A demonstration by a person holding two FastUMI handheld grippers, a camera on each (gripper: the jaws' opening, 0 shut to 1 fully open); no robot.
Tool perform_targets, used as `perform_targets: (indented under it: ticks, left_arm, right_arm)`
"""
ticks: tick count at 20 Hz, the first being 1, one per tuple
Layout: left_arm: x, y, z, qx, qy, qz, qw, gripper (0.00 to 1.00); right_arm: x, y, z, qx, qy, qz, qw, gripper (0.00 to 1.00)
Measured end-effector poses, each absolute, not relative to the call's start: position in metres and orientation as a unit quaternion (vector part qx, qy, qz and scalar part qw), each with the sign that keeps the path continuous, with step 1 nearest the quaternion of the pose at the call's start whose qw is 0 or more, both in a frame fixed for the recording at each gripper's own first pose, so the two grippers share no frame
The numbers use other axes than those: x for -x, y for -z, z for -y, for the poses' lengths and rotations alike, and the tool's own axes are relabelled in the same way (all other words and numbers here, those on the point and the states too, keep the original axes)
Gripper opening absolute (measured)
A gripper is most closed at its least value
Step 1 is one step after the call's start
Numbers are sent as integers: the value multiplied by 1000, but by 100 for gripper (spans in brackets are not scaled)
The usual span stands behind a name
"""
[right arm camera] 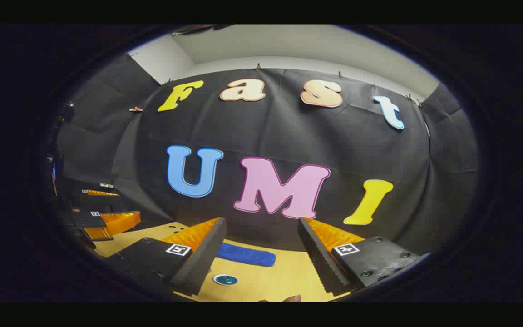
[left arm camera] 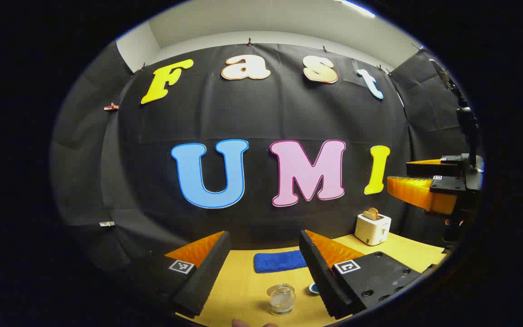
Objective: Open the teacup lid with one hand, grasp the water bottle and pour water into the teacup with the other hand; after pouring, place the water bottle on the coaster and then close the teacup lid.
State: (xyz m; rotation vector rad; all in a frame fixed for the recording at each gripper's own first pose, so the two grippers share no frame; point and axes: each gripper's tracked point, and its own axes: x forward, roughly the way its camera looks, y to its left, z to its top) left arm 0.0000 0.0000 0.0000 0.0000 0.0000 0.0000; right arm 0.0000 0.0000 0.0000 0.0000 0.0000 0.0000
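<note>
The teacup point(left arm camera: 282, 299) is small, round, see-through glass with its lid point(left arm camera: 281, 289) on. It sits on the yellow table point(left arm camera: 243, 290), low between my left gripper's point(left arm camera: 265, 272) fingers, which are spread wide and hold nothing. A little round coaster point(right arm camera: 225, 279) lies near it, and a blue cloth point(left arm camera: 279, 261) farther back. My right gripper point(right arm camera: 261, 268) is spread wide too, holding nothing.
</note>
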Motion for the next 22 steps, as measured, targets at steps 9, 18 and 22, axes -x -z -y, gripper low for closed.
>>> perform_targets:
  ticks: [9, 18, 22]
  left_arm:
    - [1, 5, 0, -5, 2, -1, 1000, 95]
    - [6, 33, 5, -7, 4, -26, 1000, 95]
    - [10, 81, 13, -8, 9, -64, 998, 95]
  right_arm:
    - [-4, -3, -5, 4, -8, 2, 1000, 98]
    - [-3, 20, -15, 6, -26, -14, 1000, 96]
    - [-5, 66, -28, -4, -47, -44, 998, 98]
